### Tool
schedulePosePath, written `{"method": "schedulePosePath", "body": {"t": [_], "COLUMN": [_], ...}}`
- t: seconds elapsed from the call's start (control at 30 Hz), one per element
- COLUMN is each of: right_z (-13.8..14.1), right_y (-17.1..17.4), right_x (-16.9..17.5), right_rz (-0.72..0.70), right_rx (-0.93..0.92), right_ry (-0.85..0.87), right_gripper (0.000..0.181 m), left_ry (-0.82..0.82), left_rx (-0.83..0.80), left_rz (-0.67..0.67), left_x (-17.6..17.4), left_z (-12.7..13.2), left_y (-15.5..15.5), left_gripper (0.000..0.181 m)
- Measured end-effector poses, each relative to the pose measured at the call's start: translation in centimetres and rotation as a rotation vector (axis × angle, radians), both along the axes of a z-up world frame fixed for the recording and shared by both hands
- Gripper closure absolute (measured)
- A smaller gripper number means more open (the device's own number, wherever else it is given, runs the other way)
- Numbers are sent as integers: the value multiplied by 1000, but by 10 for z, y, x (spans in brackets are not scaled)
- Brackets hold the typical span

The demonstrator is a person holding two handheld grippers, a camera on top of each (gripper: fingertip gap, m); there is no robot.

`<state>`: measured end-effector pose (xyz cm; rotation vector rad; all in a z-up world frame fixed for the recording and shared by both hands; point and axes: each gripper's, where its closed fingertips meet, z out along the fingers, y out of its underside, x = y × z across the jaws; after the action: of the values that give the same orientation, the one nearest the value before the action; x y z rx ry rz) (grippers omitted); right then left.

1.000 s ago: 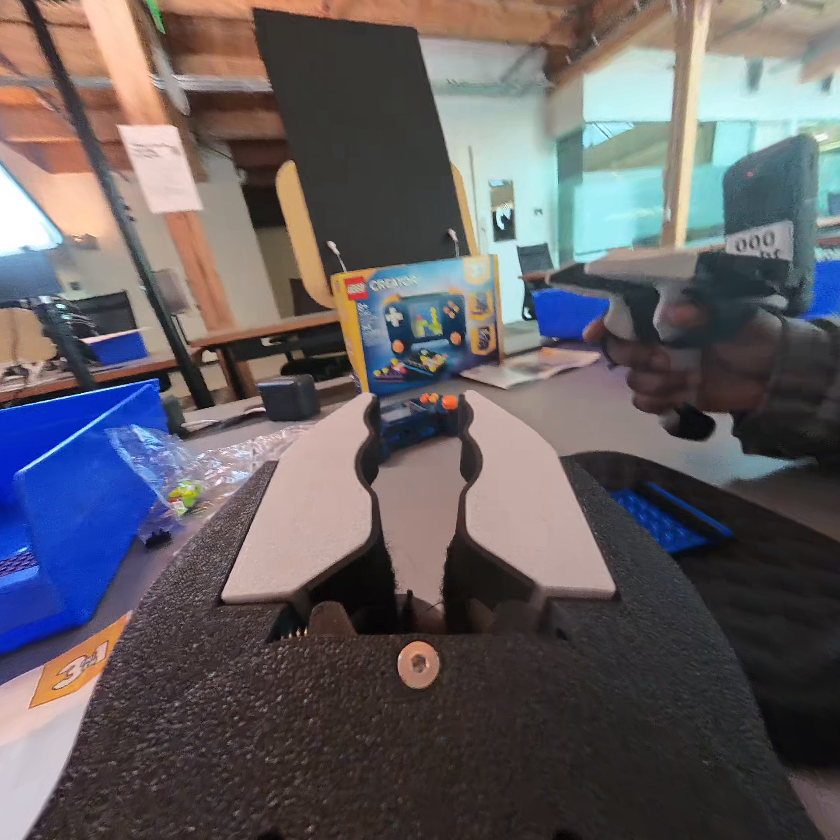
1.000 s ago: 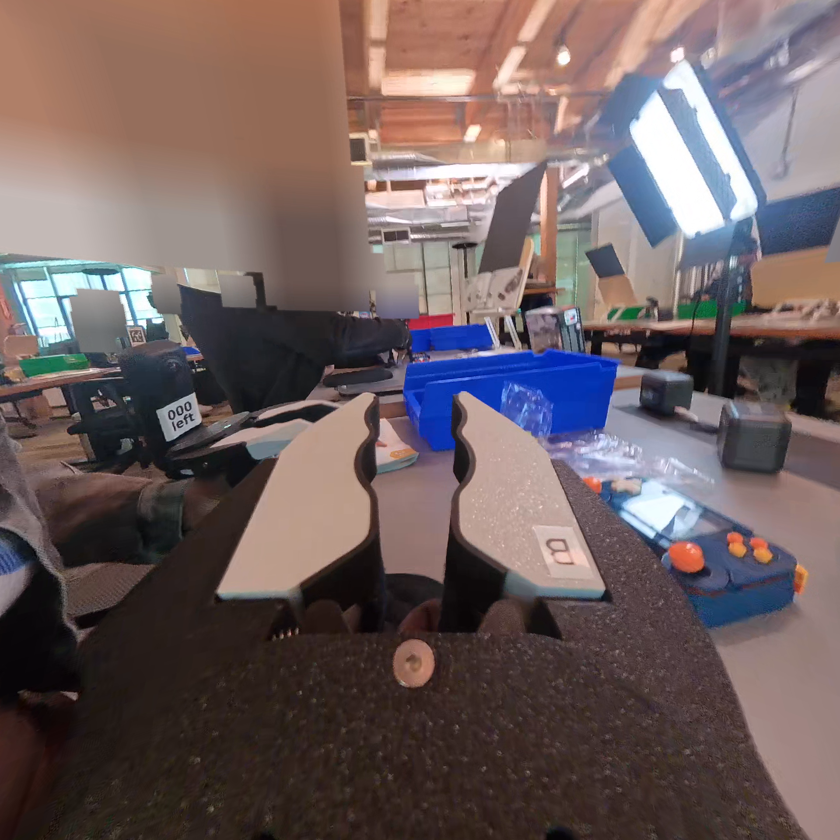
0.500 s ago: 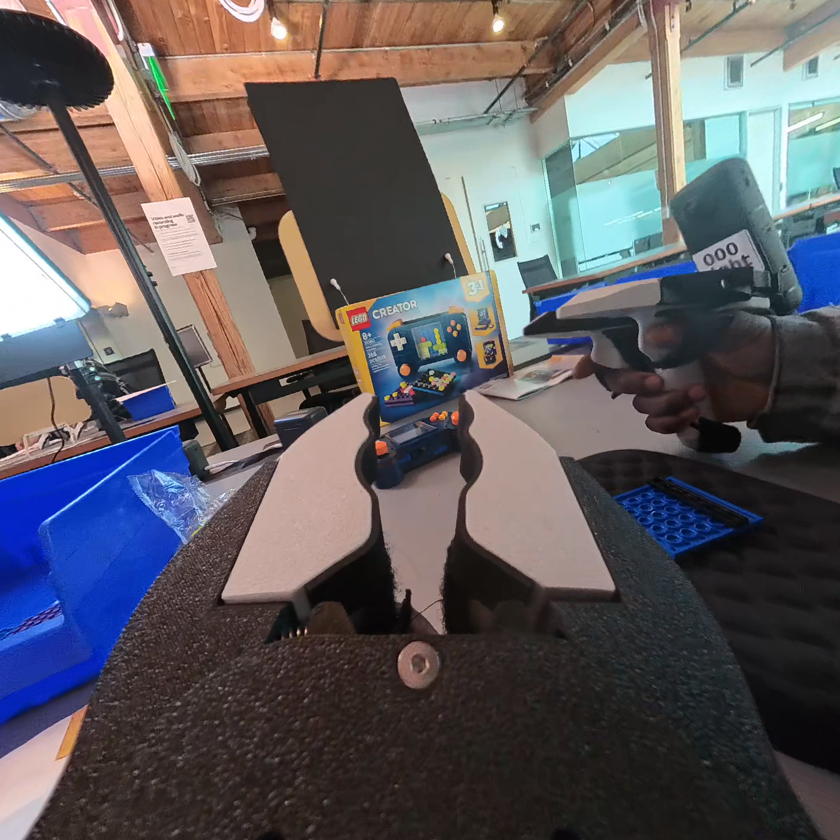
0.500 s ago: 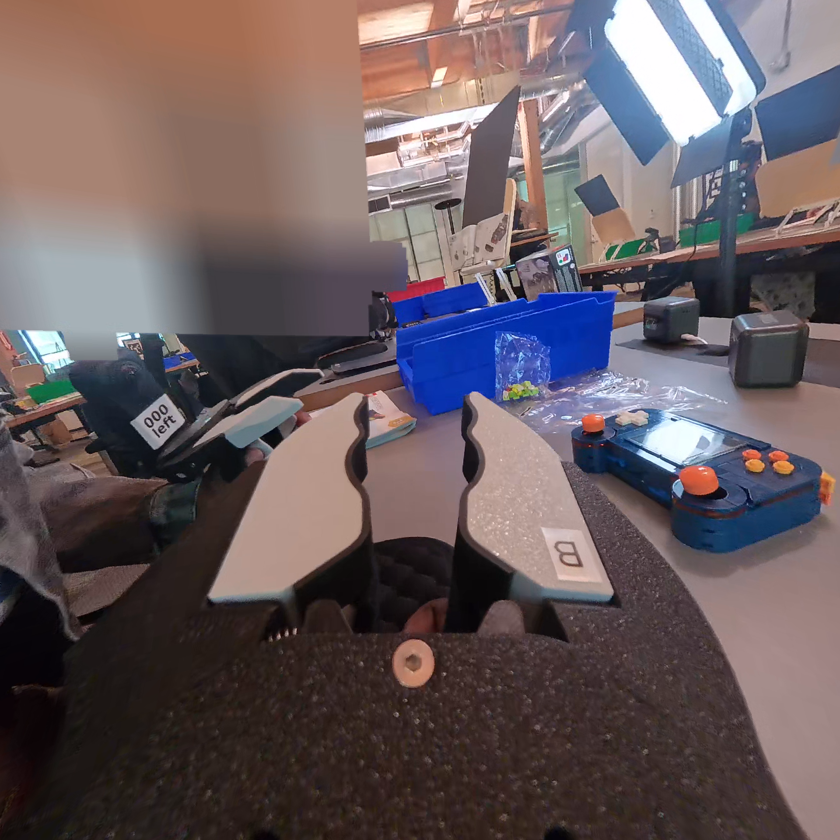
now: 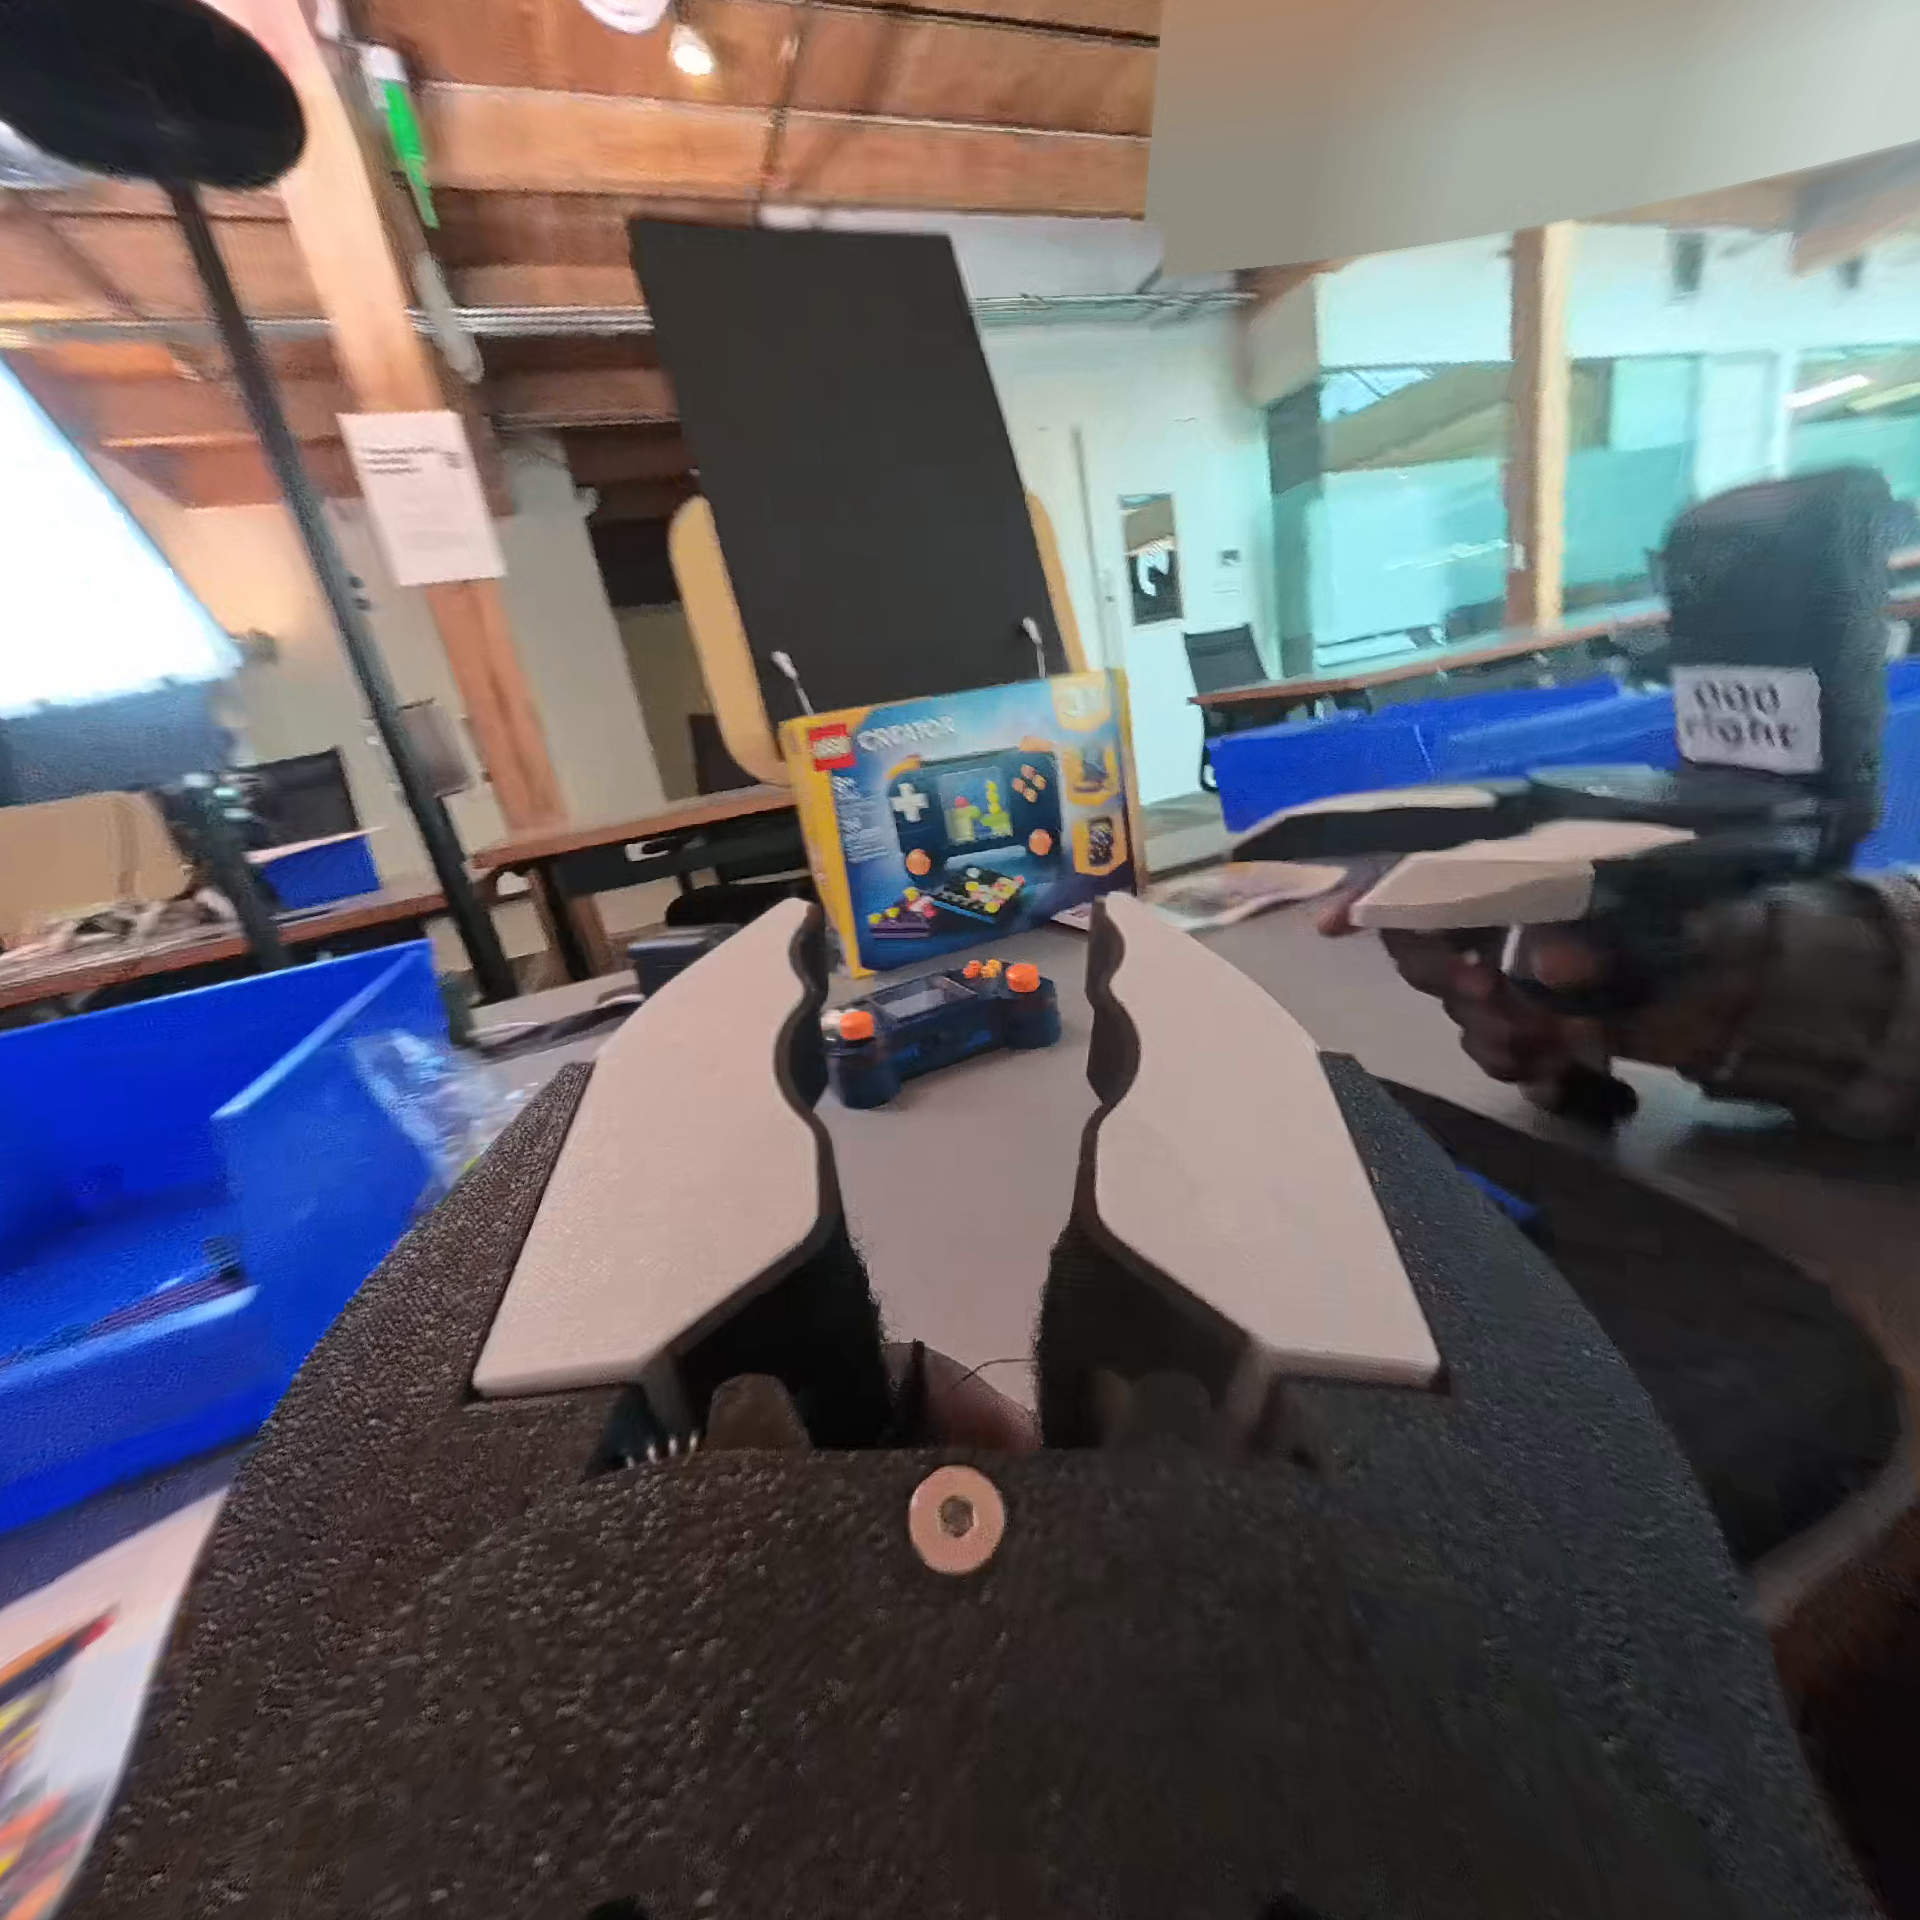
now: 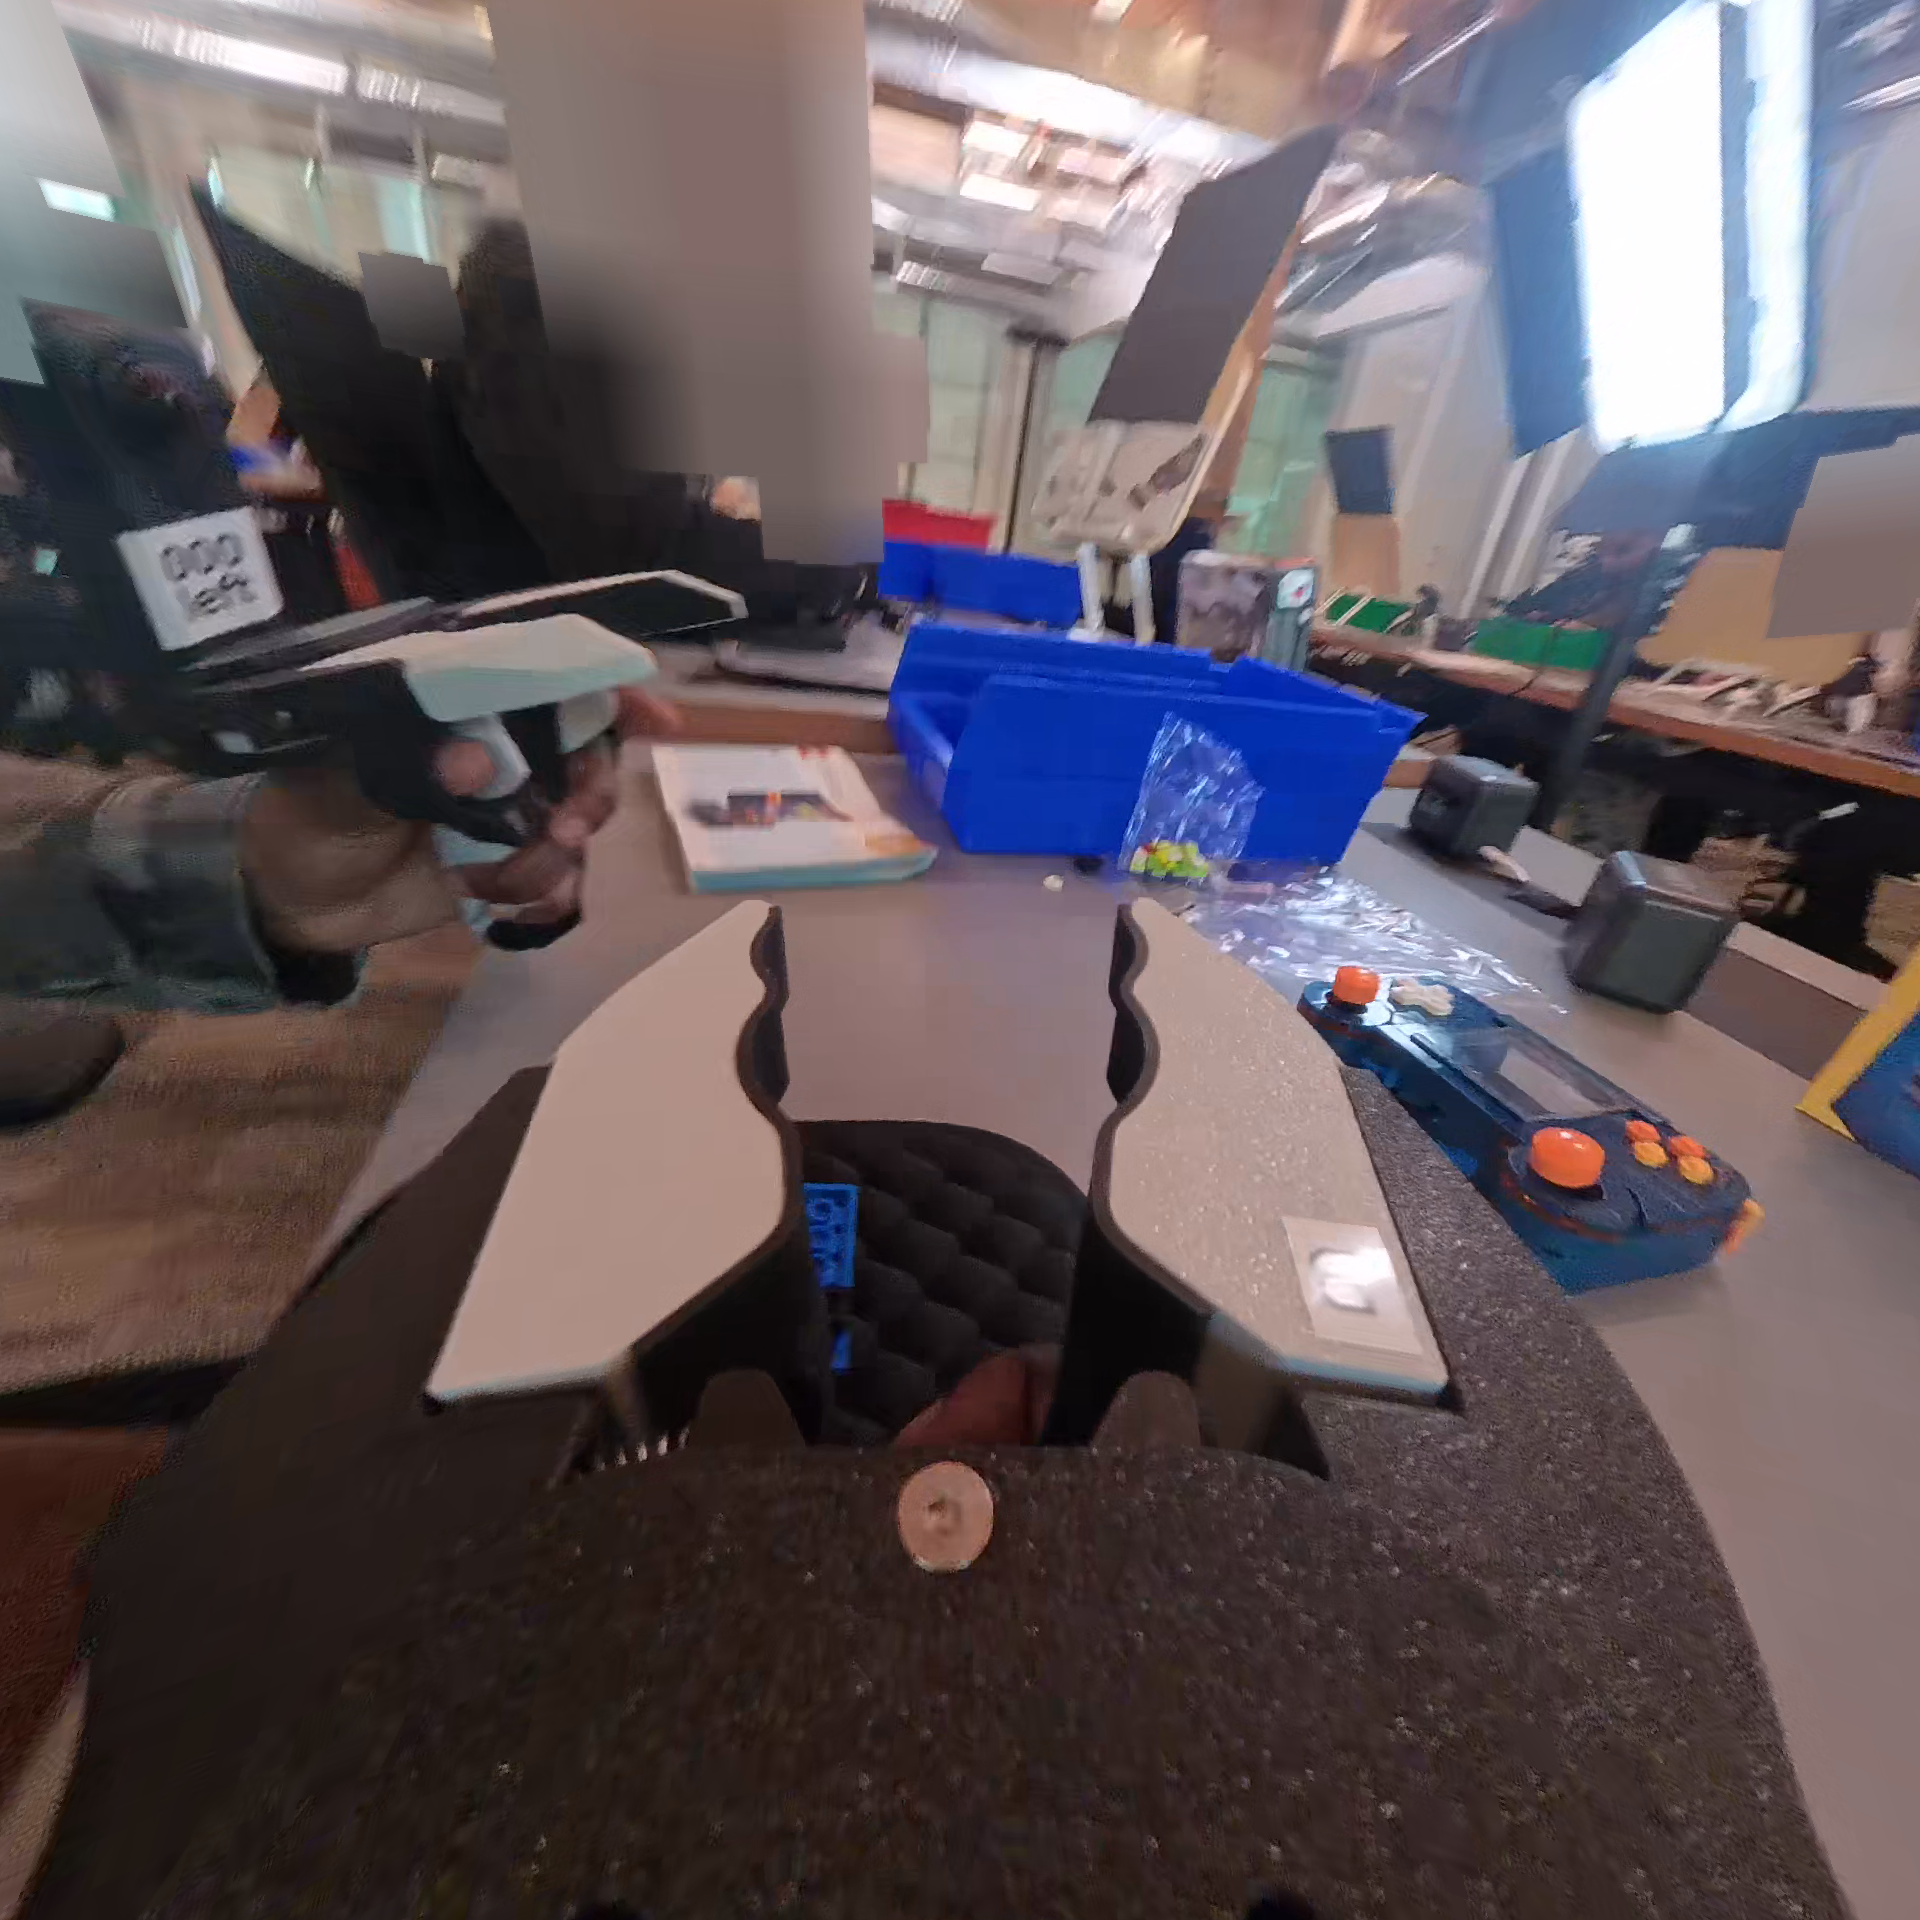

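Note:
My left gripper [image 5: 951,951] is open and empty, held above the grey table. It points at a dark blue brick-built game console [image 5: 940,1023] with orange buttons. My right gripper [image 6: 940,951] is open and empty above a black foam mat [image 6: 940,1236] that bears a blue studded plate [image 6: 831,1231]. The console [image 6: 1527,1122] lies to its right. Each gripper shows in the other's view, held by a hand: the right one [image 5: 1340,868] and the left one [image 6: 675,634].
A toy box [image 5: 961,816] stands behind the console. Blue bins [image 5: 197,1164] [image 6: 1122,758], a clear bag of small parts [image 6: 1184,810], an open booklet [image 6: 779,816] and dark cubes [image 6: 1647,930] sit on the table. A bright light panel [image 6: 1683,208] stands at the right.
Both grippers have opened wider. The right view has tilted down, so the mat and blue plate show between its fingers. The left view has drawn back a little from the console.

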<state>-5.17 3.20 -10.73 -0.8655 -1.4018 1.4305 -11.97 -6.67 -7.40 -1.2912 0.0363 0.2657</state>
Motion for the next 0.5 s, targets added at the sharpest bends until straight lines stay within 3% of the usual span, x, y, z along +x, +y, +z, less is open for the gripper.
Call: {"method": "schedulePosePath", "body": {"t": [0.1, 0.27, 0.33, 0.4, 0.5], "right_z": [16, 13, 14, 18, 16], "right_y": [6, 12, 14, 16, 19], "right_x": [32, 64, 74, 84, 85], "right_rz": [-133, -281, -328, -382, -422], "right_rx": [-60, -20, -17, 12, 46], "right_ry": [112, 152, 188, 222, 223], "right_gripper": [120, 118, 115, 115, 113], "left_ry": [17, -44, 44, 166, 214], "left_rx": [-31, -297, -353, -406, -439], "left_rz": [211, 473, 557, 624, 646], "left_x": [-10, -11, 3, 19, 17], "left_z": [0, -84, -101, -108, -112], "left_y": [-68, -187, -226, -249, -246], "left_gripper": [135, 126, 125, 126, 125]}}
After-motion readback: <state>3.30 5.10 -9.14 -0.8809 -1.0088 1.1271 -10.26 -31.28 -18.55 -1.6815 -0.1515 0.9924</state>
